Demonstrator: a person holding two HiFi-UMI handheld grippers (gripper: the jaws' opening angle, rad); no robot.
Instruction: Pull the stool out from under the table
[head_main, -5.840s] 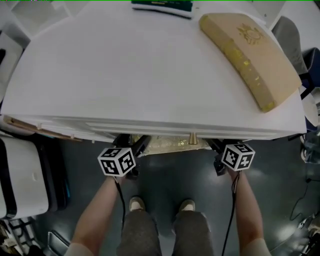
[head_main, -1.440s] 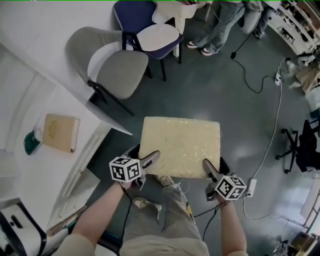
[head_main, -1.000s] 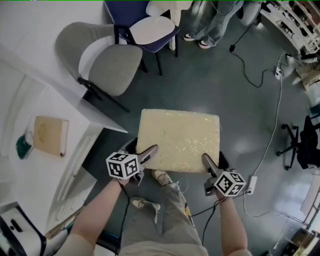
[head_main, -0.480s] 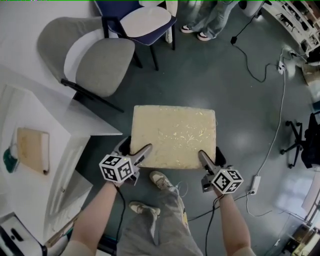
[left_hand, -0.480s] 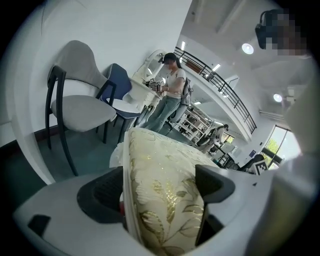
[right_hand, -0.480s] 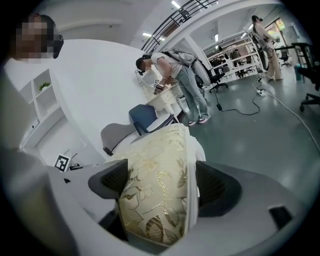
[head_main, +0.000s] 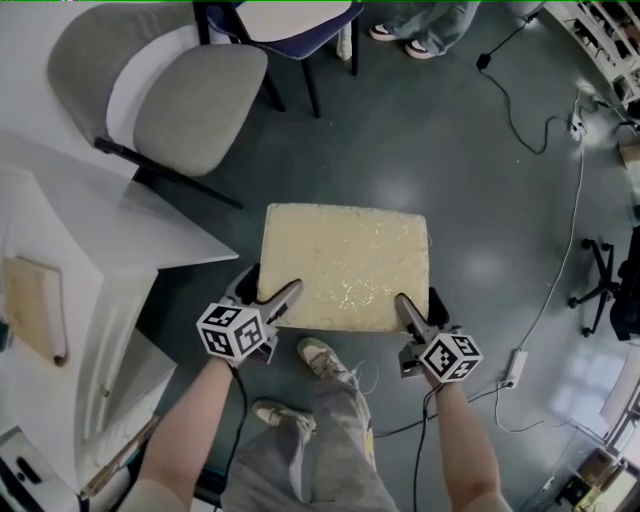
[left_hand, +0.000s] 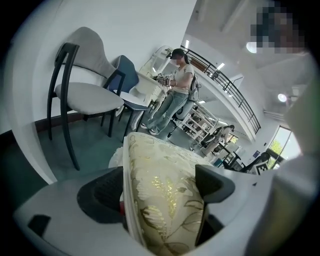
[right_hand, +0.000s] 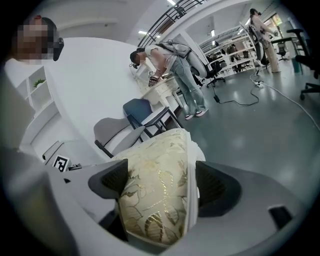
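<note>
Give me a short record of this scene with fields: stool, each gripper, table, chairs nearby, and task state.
stool: cream, gold-patterned top, over open floor
left gripper: shut on the stool's near left edge
right gripper: shut on the stool's near right edge
table: white, left of the stool, not covering it
chairs: grey chair beyond the table corner; blue chair past it
task state: stool is out from under the table

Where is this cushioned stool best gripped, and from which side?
The stool seat's near edge, by its two corners, from the person's side: the flat padded slab fits between jaws, as the left hand-held gripper and right hand-held gripper show.
</note>
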